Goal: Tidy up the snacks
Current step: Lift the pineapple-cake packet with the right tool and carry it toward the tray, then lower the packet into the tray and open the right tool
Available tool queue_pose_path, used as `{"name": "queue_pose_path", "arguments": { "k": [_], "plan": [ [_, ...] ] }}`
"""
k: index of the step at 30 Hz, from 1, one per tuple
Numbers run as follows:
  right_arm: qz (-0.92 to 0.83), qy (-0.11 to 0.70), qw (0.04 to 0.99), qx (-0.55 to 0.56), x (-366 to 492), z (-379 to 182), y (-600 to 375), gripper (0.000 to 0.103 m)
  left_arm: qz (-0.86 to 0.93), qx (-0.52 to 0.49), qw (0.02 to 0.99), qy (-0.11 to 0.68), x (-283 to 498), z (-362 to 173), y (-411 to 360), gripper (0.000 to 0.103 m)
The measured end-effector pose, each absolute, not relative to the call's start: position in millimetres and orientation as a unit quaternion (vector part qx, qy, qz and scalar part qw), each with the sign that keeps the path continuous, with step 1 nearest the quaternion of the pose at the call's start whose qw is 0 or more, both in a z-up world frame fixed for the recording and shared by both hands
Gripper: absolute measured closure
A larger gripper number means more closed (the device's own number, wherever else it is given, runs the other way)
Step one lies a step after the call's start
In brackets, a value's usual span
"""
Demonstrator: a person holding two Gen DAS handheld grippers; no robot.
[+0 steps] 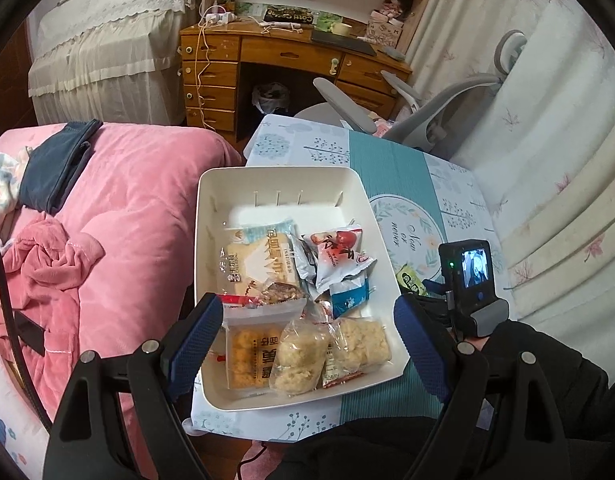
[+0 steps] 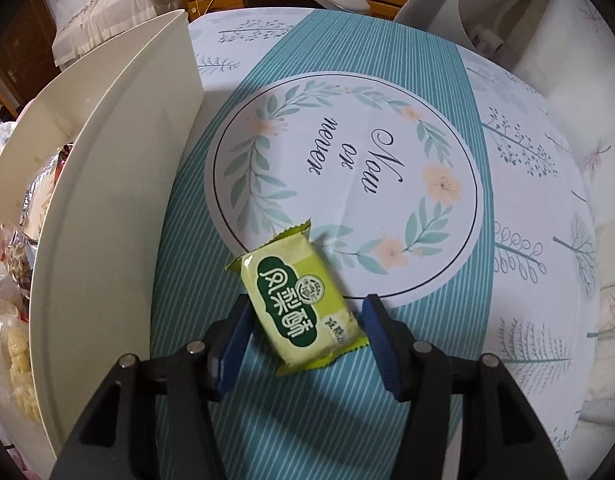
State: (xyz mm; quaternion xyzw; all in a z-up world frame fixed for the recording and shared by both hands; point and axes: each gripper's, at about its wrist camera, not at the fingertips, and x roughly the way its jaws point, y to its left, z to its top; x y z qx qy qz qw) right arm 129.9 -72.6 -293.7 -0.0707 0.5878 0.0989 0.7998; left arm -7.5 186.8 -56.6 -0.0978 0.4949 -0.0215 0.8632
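— What is everything resting on?

— A small table [image 2: 519, 184] covered by a patterned cloth: pale with tree drawings at the sides, a teal striped band down the middle, and a round leaf-and-flower wreath enclosing the words "Now or never".

— What lies directly on it?

— Two things. A white plastic bin [image 1: 281, 184] stands on the left part of the cloth, its near corner close to the table's edge, with wrapped snacks inside. Just beside its right wall lies a green snack packet [image 2: 301, 300], flat on the teal stripes, label up, its far end overlapping the wreath circle's rim.
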Motion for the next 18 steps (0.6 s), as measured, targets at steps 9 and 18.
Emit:
{"name": "queue_pose_path", "arguments": {
  "k": [9, 18],
  "plan": [
    [0.099, 0.608, 0.787, -0.042, 125, -291, -79, 0.064, -0.038, -0.107, 0.86, 0.497, 0, -60, 188, 0.017],
    [0.073, 0.582, 0.809, 0.036, 85, -247, -84, 0.064, -0.058, -0.096, 0.856, 0.504, 2, -64, 190, 0.017]
  ]
}}
